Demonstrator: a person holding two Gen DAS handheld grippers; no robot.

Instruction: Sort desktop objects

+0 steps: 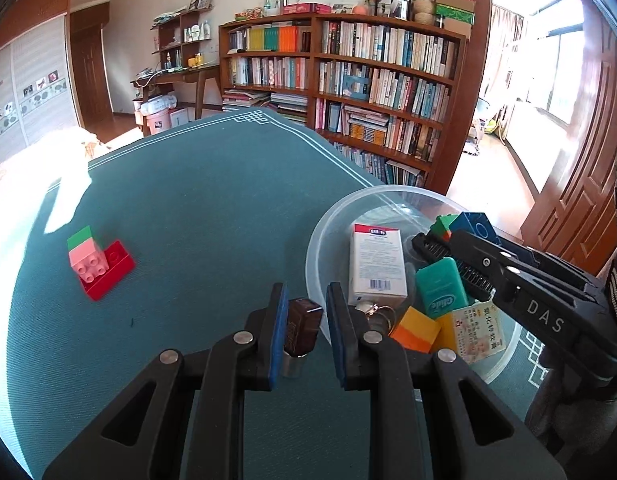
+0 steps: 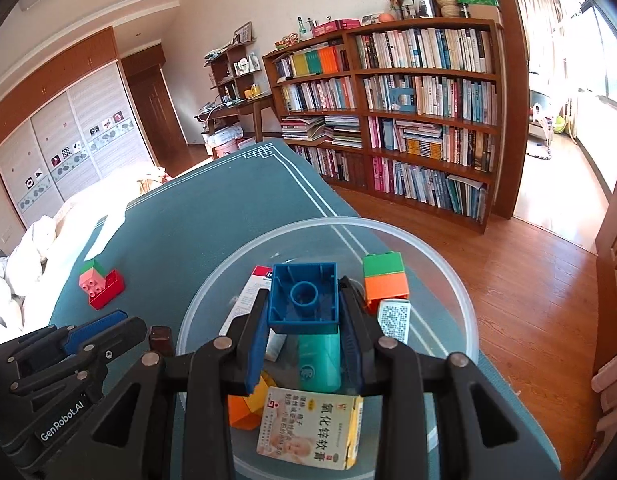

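My left gripper (image 1: 306, 304) straddles a small dark brown bottle (image 1: 302, 326) lying on the green table mat; its jaws are apart with a gap on the right side. My right gripper (image 2: 304, 312) is shut on a blue brick (image 2: 304, 298) and holds it above the clear plastic bowl (image 2: 448, 280). The bowl holds a white medicine box (image 1: 376, 266), a teal floss case (image 1: 440, 288), an orange-yellow brick (image 1: 416, 328), a yellow ointment box (image 2: 310, 428) and a green-orange brick (image 2: 384, 280). A green-pink brick on a red brick (image 1: 98, 264) sits at the left.
The green mat (image 1: 196, 200) covers the table, with its far and right edges close by. A tall bookcase (image 1: 368, 80) stands behind the table. Wooden floor (image 2: 528, 288) lies to the right of the bowl.
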